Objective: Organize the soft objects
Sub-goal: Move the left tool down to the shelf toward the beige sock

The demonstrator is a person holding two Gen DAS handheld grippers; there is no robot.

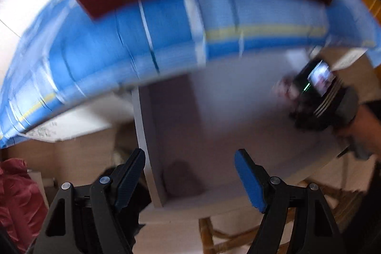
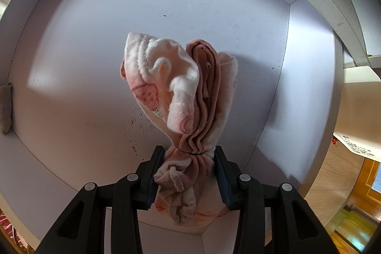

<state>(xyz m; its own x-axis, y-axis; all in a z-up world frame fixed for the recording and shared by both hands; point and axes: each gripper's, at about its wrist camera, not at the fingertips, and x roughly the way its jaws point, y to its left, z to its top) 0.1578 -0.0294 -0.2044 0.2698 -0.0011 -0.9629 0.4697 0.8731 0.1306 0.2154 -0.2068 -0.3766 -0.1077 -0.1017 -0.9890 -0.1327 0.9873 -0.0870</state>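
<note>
Right wrist view: right gripper (image 2: 189, 173) points down into a pale grey box (image 2: 273, 92), jaws clamped on a bunched pink-and-white cloth (image 2: 181, 87). The cloth's gathered waist sits between the pads; its looser folds hang beyond the fingertips at frame centre, over the box floor. A small greyish soft item (image 2: 6, 106) lies against the box wall at the left edge.

Left wrist view, heavily motion-blurred: left gripper (image 1: 190, 170) at lower centre, jaws set wide with nothing between them. The grey box (image 1: 226, 111) fills mid-frame. A blue striped fabric (image 1: 166, 35) arcs across the upper half. The right gripper (image 1: 316, 97) appears at the right edge.
</note>
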